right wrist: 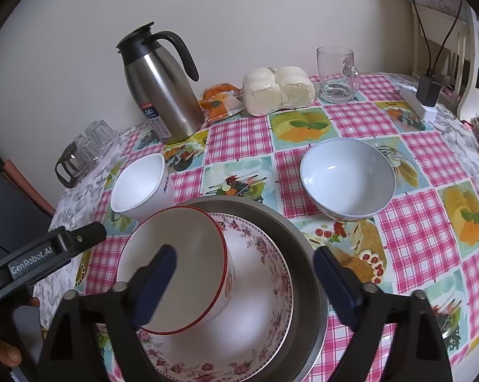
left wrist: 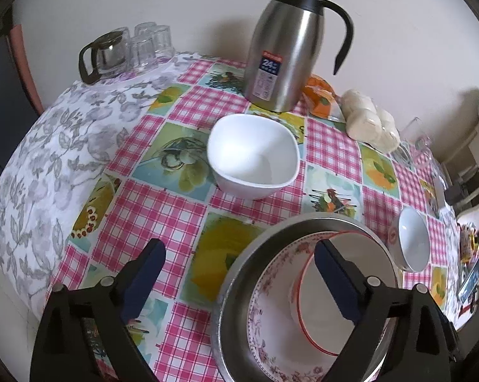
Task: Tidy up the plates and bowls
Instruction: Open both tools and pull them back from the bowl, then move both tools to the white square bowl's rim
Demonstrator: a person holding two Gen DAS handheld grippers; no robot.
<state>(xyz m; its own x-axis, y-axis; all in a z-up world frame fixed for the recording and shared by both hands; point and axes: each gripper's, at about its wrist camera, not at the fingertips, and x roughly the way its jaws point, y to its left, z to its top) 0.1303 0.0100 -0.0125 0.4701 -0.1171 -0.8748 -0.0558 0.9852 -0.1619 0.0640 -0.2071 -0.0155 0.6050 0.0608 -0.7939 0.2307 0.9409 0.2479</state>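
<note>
Both pairs of fingers stand spread wide, gripping nothing: the left fingers straddle the near rim of the round steel basin, the right fingers hang over its contents. Inside it, a flower-rimmed white plate carries a red-rimmed white bowl tipped on its side. A square white bowl and a round pale-blue bowl sit apart on the pink-checked tabletop, with bare cloth between them.
</note>
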